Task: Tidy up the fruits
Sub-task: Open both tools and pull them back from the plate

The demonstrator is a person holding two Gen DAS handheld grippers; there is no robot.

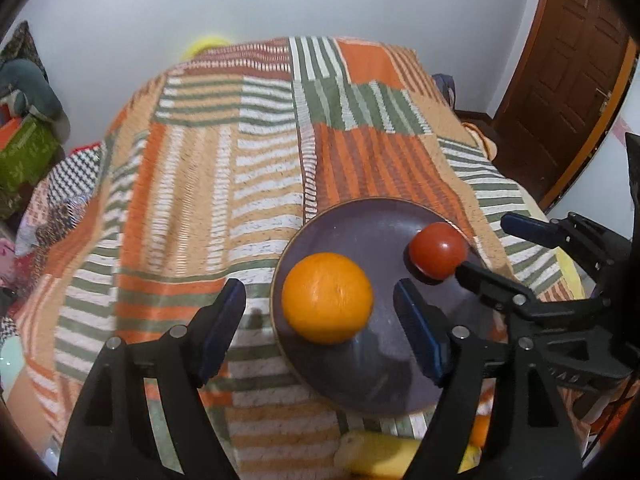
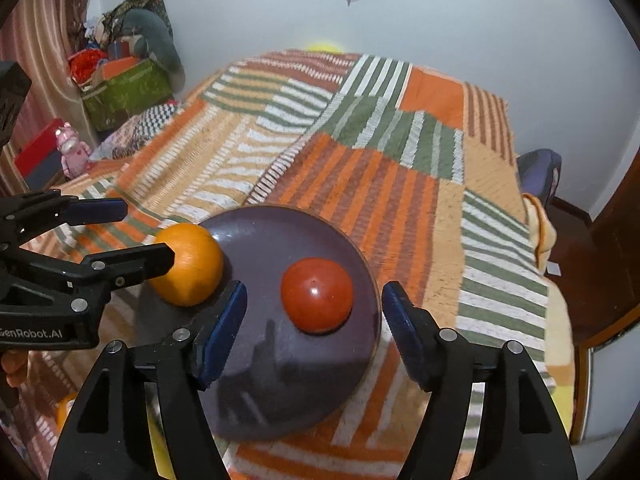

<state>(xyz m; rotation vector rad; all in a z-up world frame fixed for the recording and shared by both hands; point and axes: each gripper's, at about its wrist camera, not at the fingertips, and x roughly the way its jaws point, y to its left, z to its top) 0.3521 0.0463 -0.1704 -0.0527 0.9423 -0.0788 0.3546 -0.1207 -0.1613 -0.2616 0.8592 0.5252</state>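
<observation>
An orange [image 1: 327, 298] and a red tomato [image 1: 438, 250] rest on a dark purple plate [image 1: 372, 224] on a striped blanket. My left gripper [image 1: 318, 286] is open, its blue pads on either side of the orange with a gap on each side. In the right wrist view the tomato [image 2: 316, 296] lies on the plate [image 2: 276, 236] between the pads of my right gripper [image 2: 315, 287], which is open and clear of it. The left gripper [image 2: 148, 232] reaches in from the left around the orange [image 2: 188, 264]. The right gripper [image 1: 483, 244] shows beside the tomato.
The striped blanket [image 1: 224, 184] covers a bed. A yellow banana [image 1: 380, 456] and another orange fruit [image 1: 480, 428] lie just in front of the plate. A wooden door [image 1: 560, 60] stands at the right; a green box [image 2: 128, 88] and a pink toy [image 2: 72, 148] sit at the left.
</observation>
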